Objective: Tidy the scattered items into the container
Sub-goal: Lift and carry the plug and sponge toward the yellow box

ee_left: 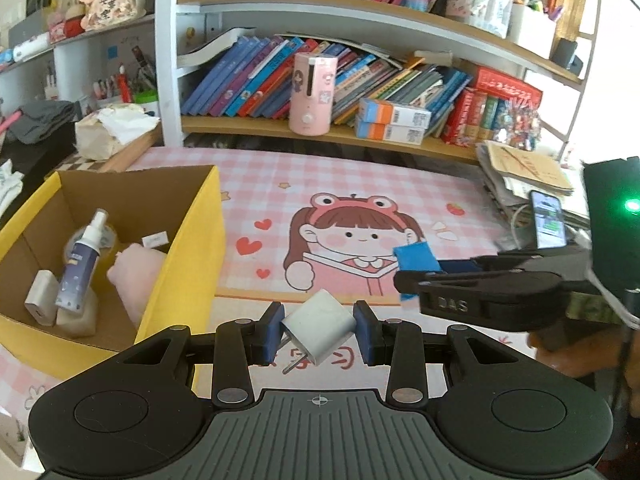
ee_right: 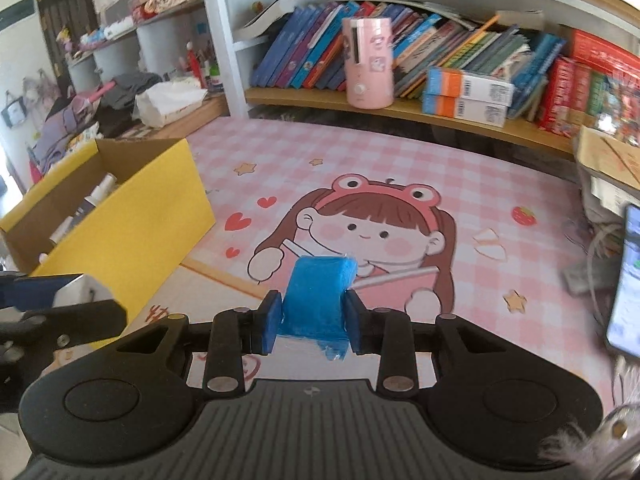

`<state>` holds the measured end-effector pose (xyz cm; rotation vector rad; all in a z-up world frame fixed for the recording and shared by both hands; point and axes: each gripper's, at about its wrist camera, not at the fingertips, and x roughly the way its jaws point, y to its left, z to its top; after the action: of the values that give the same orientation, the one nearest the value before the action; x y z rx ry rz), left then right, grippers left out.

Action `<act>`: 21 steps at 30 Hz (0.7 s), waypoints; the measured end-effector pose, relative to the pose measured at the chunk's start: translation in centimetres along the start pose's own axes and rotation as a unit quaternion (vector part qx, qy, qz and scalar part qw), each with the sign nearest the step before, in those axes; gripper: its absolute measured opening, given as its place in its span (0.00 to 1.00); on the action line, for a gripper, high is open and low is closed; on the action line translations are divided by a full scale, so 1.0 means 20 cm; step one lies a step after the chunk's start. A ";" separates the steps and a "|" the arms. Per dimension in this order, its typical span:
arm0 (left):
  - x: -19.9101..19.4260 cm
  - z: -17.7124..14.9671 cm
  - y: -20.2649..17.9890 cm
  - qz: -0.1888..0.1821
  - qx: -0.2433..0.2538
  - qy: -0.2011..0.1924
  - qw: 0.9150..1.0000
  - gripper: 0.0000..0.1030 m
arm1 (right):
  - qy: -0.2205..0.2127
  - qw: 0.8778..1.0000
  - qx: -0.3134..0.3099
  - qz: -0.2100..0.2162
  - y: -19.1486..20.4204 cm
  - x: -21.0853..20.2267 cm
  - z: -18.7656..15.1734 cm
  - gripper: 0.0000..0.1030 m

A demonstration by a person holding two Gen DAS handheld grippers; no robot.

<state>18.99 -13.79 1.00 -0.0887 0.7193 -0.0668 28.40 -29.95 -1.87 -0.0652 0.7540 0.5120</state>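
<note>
1. L gripper [ee_left: 319, 330] fingers [ee_left: 273, 330] are squeezing a white plug block [ee_left: 320, 330] from both sides. Its metal pins are poking down toward 7 o'clock.
2. R gripper [ee_right: 313, 326] fingers [ee_right: 271, 326] are pinching a blue packet [ee_right: 318, 300], w/ the pads pressing on its sides. The packet is standing up between them & sticking out past the tips toward 12 o'clock.
3. In the L view, the R gripper [ee_left: 404, 280] is showing at 3 o'clock, side on, w/ the blue packet [ee_left: 414, 258] at its tip.
4. The yellow box [ee_left: 192, 264] is sitting at 9 o'clock of the L gripper, open on top, resting on the pink mat [ee_left: 360, 184].
5. Inside the box, a spray bottle [ee_left: 82, 258] is leaning, a white charger [ee_left: 42, 298] is lying by its bottom at 8 o'clock, & a pink soft thing [ee_left: 136, 272] is lying at 3 o'clock of the bottle.
6. In the R view, the yellow box [ee_right: 132, 232] is sitting at 10 o'clock of the packet.
7. A phone [ee_right: 626, 280] is standing at the R edge, at 3 o'clock, screen glowing.
8. A pink can [ee_left: 312, 94] is standing on the shelf at 12 o'clock.
</note>
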 end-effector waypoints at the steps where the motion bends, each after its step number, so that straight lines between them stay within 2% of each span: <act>1: -0.01 -0.01 0.01 -0.007 0.002 -0.001 1.000 0.35 | -0.003 1.000 0.005 -0.004 0.01 -0.03 -0.02 0.30; 12: -0.16 -0.10 0.12 -0.080 0.034 -0.018 0.996 0.35 | -0.020 0.997 0.036 -0.073 0.23 -0.29 -0.18 0.30; 21: -0.38 -0.27 0.30 -0.126 0.049 -0.021 0.991 0.35 | -0.037 0.990 0.048 -0.130 0.57 -0.49 -0.36 0.30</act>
<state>9.87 -7.42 1.41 -0.0872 0.6589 -0.3407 12.37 -25.84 0.82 -0.0537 0.6837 0.2276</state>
